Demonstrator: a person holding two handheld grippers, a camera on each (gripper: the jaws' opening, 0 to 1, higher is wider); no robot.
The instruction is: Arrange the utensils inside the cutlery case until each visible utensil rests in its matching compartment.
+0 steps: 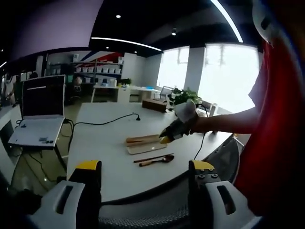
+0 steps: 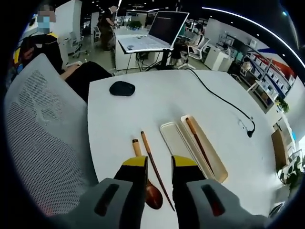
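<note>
Right gripper hovers over spoon and loose chopstick, jaws narrowly apart, holding nothing. Both lie just beside case; second chopstick inside case. Risk: narrow jaws nudge chopstick, roll it off. Left gripper wide open, empty, well apart from case.

The left gripper is held back and level, its fingers spread wide. The right gripper reaches forward on an outstretched arm, angled downward, fingers parted a little, gripping nothing.
</note>
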